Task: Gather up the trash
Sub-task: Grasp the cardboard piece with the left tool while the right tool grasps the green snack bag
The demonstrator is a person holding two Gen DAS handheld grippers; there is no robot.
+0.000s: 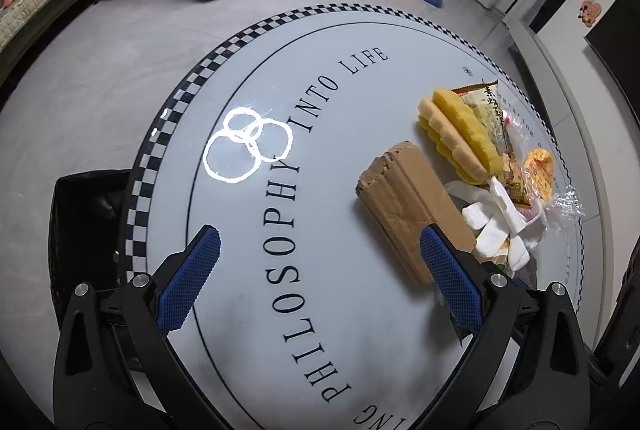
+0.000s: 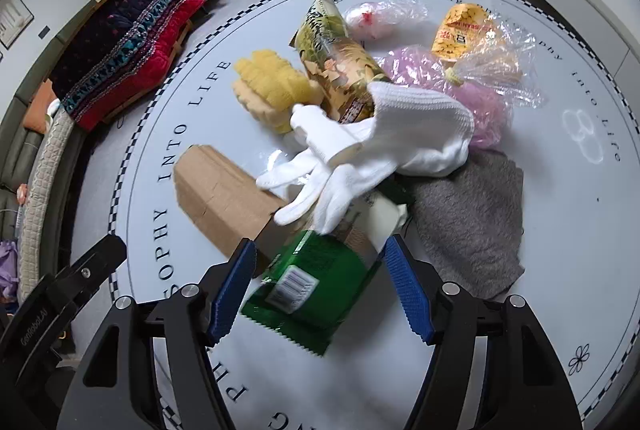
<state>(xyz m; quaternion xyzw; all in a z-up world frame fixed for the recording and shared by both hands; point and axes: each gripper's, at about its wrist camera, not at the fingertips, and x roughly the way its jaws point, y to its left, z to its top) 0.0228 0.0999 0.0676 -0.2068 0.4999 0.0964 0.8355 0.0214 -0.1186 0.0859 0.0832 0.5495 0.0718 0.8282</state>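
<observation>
White gloves (image 2: 380,149) hide the green packet's (image 2: 308,282) far end – right gripper (image 2: 320,286) tilted down, jaws wide around it; left gripper (image 1: 320,262) wide, empty.

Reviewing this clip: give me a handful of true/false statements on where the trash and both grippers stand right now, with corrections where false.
1. The green wrapper lies between the right gripper's fingers. True.
2. The left gripper is clamped on the cardboard piece. False: its jaws stand wide open over the bare table, with only one finger overlapping the cardboard.
3. A white glove lies on top of the trash pile. True.
4. The grey cloth covers the yellow sponge. False: they lie apart, on opposite sides of the glove.
</observation>
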